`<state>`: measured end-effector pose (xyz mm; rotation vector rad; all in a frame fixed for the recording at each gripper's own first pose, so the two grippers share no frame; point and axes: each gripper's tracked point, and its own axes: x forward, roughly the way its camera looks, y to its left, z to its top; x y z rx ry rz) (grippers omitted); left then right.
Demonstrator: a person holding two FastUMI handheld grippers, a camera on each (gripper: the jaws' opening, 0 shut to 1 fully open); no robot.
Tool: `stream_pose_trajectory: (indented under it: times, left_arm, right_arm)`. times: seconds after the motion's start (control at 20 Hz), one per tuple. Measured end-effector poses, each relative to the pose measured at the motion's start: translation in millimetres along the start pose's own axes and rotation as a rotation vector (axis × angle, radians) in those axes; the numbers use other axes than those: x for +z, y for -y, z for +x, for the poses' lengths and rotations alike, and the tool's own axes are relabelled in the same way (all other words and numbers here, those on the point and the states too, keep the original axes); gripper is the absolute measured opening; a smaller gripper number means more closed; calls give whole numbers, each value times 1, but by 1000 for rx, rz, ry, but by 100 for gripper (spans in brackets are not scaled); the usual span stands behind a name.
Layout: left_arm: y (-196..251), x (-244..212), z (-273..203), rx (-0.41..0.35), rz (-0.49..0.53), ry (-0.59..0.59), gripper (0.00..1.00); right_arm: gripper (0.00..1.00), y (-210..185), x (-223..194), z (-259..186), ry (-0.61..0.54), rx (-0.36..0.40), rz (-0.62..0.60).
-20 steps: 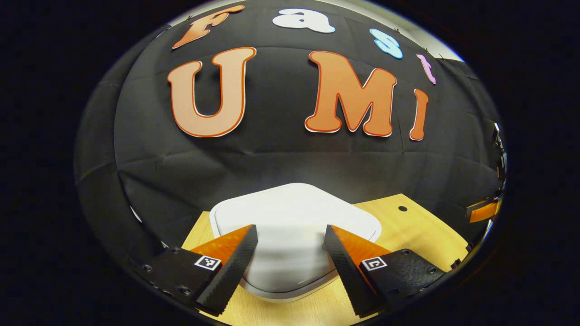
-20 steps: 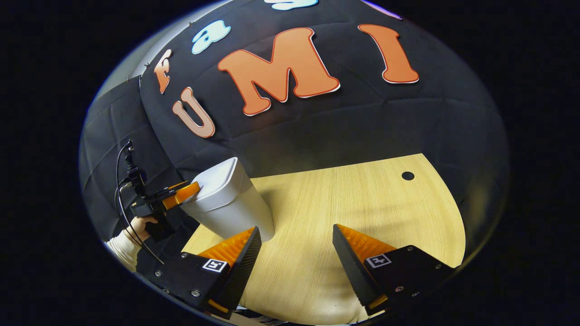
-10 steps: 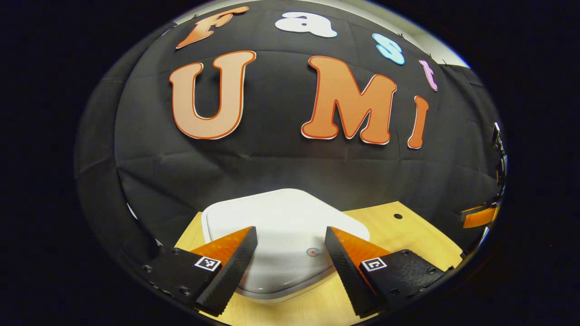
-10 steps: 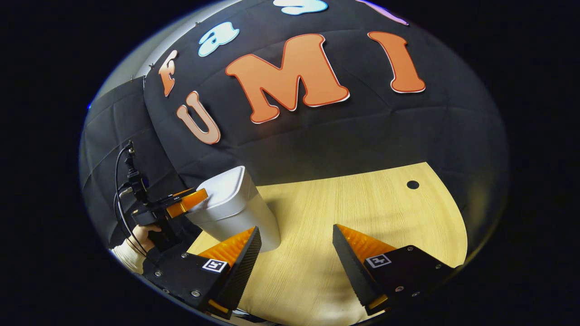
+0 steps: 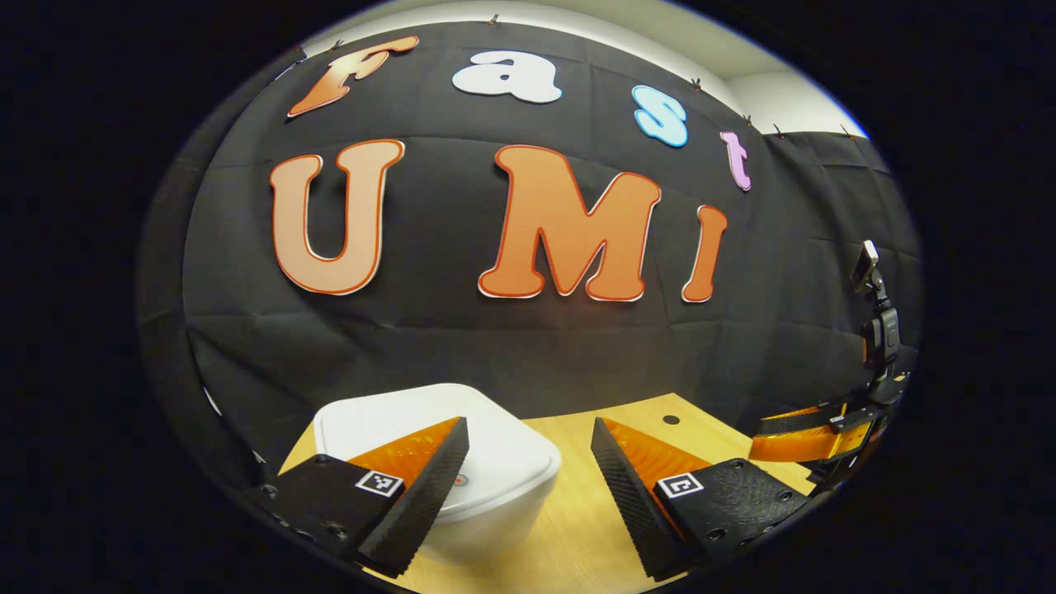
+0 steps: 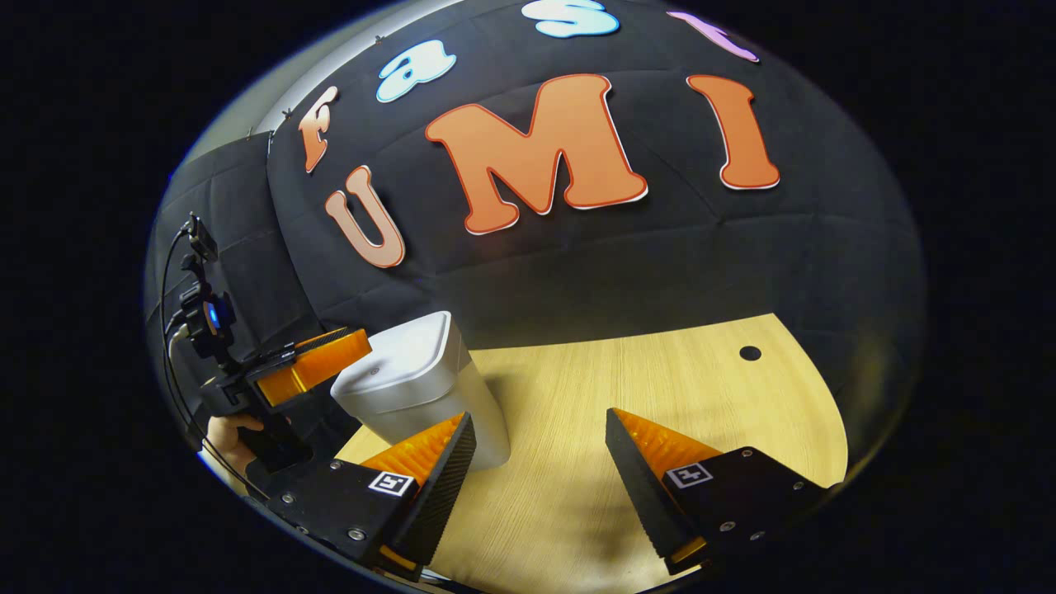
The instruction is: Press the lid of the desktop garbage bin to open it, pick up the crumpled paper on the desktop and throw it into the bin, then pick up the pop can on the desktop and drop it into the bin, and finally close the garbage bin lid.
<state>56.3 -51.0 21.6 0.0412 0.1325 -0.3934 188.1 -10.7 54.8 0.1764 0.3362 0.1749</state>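
Right gripper view, wooden desktop (image 6: 660, 388), white bin (image 6: 421, 396) lid shut, black cloth wall (image 6: 660, 247)

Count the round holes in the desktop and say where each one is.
1. The hole lies near the desktop's far edge, right of the bin; the bin may hide others.

A light wood-grain surface (image 6: 660, 388) is being seen below the black cloth wall (image 6: 660, 247), which is hanging behind it; a small dark round hole (image 6: 750, 353) is showing near its far edge.
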Motion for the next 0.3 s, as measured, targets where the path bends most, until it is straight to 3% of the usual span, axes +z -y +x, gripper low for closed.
stream_pose_trajectory:
  times: [0.3]
  left_arm:
    - [29, -15, -13, -35, -45, 1, 96]
  right_arm:
    - [95, 11, 3, -9, 64, -72, -53]
